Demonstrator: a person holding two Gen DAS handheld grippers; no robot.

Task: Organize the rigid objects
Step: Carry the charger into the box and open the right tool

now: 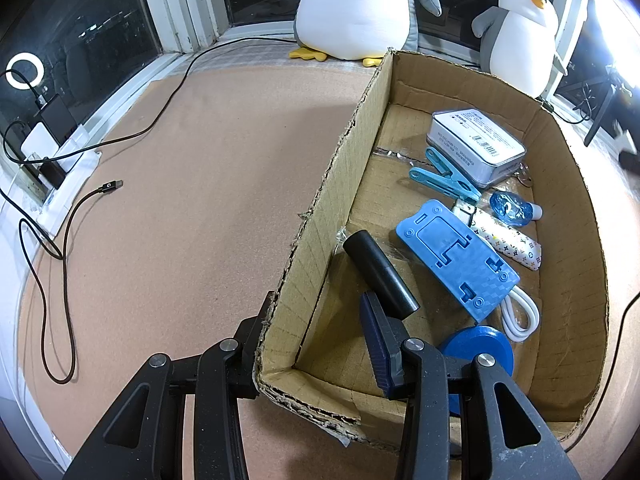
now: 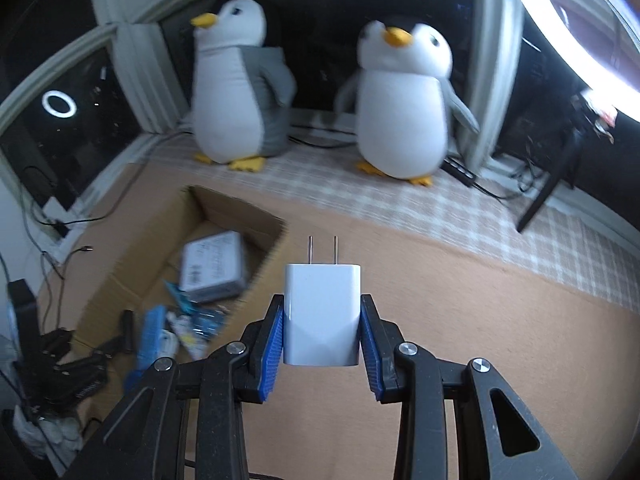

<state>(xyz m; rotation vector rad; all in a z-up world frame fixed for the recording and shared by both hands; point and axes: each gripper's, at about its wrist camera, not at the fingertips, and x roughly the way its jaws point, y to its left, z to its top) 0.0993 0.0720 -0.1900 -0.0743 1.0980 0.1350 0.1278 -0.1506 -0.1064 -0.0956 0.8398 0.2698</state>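
Nearest in the right wrist view, the right gripper (image 2: 322, 330) is clamped on a white charger plug (image 2: 322, 312), its blue pads pressing the two flat sides while the two metal prongs point away from the camera. The plug looks light, stiff and smooth, so it could slip if pinched near a rounded corner; the flat flanks, low on the body and clear of the prongs, seem the safest hold. It hangs above the tan counter (image 2: 460, 320), to the right of the cardboard box (image 2: 236, 216), not yet over it.

In the left wrist view, the left gripper (image 1: 316, 344) is closed on the box's near wall (image 1: 320, 240), one finger outside and one inside. Inside the box, counted near to far: one blue disc (image 1: 476, 344), one black cylinder (image 1: 380, 272), one white cable (image 1: 520, 316), one blue stand (image 1: 456, 256), one patterned tube, one blue clip (image 1: 444, 176), one grey tin (image 1: 476, 144). Beyond it sit two plush penguins (image 1: 356, 8)
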